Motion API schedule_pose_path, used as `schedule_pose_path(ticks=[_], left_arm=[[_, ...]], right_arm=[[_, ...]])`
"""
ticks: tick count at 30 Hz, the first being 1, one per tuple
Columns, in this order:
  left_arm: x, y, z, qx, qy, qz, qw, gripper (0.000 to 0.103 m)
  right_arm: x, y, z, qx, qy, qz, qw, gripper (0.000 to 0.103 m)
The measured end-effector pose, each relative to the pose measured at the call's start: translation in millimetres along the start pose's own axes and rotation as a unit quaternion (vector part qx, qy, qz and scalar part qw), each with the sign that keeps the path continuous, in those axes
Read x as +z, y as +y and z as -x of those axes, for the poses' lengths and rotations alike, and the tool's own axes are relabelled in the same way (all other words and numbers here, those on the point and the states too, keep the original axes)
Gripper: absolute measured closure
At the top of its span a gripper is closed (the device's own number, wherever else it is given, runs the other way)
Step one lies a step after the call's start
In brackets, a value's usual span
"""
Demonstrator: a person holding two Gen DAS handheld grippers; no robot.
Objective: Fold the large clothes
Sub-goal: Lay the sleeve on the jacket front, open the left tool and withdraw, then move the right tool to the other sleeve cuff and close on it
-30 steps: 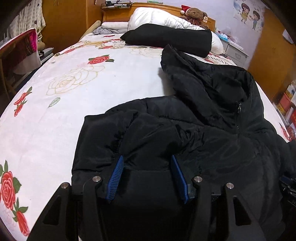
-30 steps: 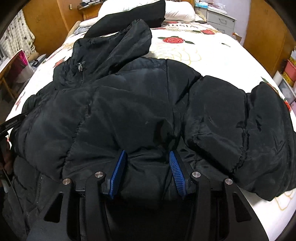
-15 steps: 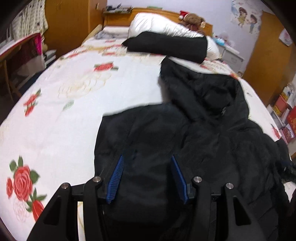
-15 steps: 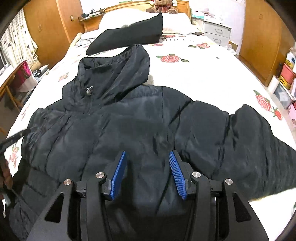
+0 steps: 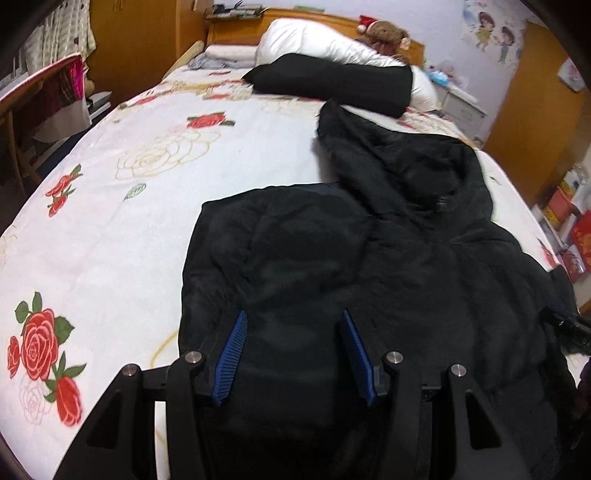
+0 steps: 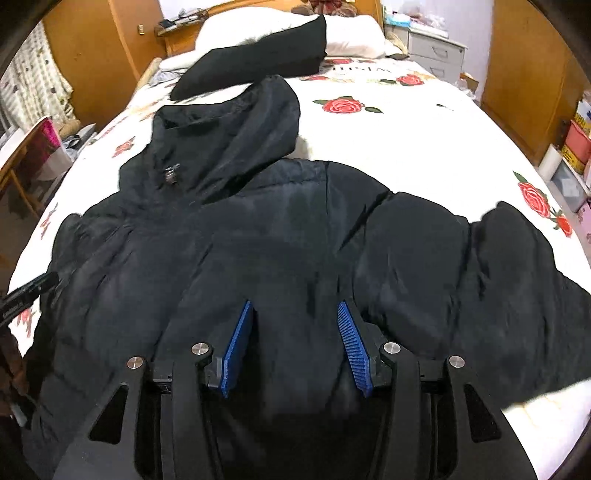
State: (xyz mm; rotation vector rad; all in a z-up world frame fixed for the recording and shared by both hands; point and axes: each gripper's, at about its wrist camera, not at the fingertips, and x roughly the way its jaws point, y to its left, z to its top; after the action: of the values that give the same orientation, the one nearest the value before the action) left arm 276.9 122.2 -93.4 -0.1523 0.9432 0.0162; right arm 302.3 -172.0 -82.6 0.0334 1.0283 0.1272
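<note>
A black hooded puffer jacket (image 5: 406,258) lies front up on the rose-printed bed sheet (image 5: 147,184), its hood (image 5: 388,158) pointing toward the headboard. My left gripper (image 5: 291,350) is shut on the thick hem at the jacket's left side, with black fabric filling the gap between its blue pads (image 5: 231,360). In the right wrist view the jacket (image 6: 258,240) spreads wide, one sleeve (image 6: 498,277) stretching out to the right. My right gripper (image 6: 295,343) is shut on the hem at the other side, padding bulging between its pads (image 6: 352,347).
A black pillow (image 5: 332,79) and a white pillow (image 5: 314,40) lie at the head of the bed beside a teddy bear (image 5: 384,33). A chair (image 5: 37,96) stands left of the bed. A nightstand (image 6: 436,51) and stacked boxes (image 5: 569,214) stand on its right.
Both grippers have lifted and drawn back with the hem. The jacket, bunched up a second ago, now lies stretched out flatter, with its sleeve and hood spread.
</note>
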Motion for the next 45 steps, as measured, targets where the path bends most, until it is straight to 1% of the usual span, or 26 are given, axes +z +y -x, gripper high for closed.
schedule_pose_path(ticks=[2,3,5,7,10,11,13,19,22,27,33,39,45], left_arm=[[-7.9,-4.8,-2.6,0.005,0.014,-0.011,0.9998,0.048],[-10.7,-7.3,-7.0,0.008,0.027,-0.014,0.9995,0.048],[-11.3,-11.4,-4.5,0.013,0.038,-0.013,0.9991,0.049],[-10.4,-17.5,11.2,-0.002,0.031,-0.014,0.9994,0.049],[-16.2,-32.2,43.6,-0.009,0.007,-0.031,0.9995,0.049],[-20.6,-36.7,57.1,-0.018,0.0,-0.032,0.9993,0.049],[-30.2,-44.7,80.2,-0.033,-0.008,-0.032,0.9989,0.049],[-62.8,-63.9,148.2,-0.065,-0.03,-0.033,0.9968,0.049],[-73.5,-72.5,175.2,-0.073,-0.039,-0.038,0.9958,0.049],[-90.2,-86.2,206.6,-0.072,-0.052,-0.046,0.995,0.049],[-106.1,-104.2,223.6,-0.078,-0.052,-0.057,0.994,0.049],[-107.4,-117.9,229.4,-0.083,-0.057,-0.064,0.9929,0.048],[-107.1,-127.5,227.2,-0.08,-0.057,-0.069,0.9928,0.048]], right_arm=[[-14.0,2.5,-8.8,-0.004,0.025,0.01,1.0,0.054],[-20.8,3.1,-16.9,-0.008,0.043,0.015,0.999,0.054],[-23.6,1.9,-12.3,-0.011,0.044,0.005,0.999,0.054],[-22.7,3.0,5.4,-0.011,0.032,0.004,0.999,0.054],[-29.5,4.9,40.3,-0.018,0.006,0.014,1.0,0.054],[-32.3,4.8,49.1,-0.018,0.001,0.014,1.0,0.054],[-42.4,4.6,77.3,-0.014,-0.015,0.008,1.0,0.054],[-80.3,3.4,150.8,-0.023,-0.056,-0.002,0.998,0.054],[-100.6,2.3,181.2,-0.027,-0.068,-0.009,0.997,0.054],[-128.6,-0.6,212.5,-0.036,-0.08,-0.01,0.996,0.054],[-150.8,-9.1,231.6,-0.045,-0.084,-0.014,0.995,0.054],[-155.5,-20.2,239.6,-0.048,-0.091,-0.03,0.994,0.054],[-156.0,-26.1,241.2,-0.048,-0.097,-0.029,0.994,0.054]])
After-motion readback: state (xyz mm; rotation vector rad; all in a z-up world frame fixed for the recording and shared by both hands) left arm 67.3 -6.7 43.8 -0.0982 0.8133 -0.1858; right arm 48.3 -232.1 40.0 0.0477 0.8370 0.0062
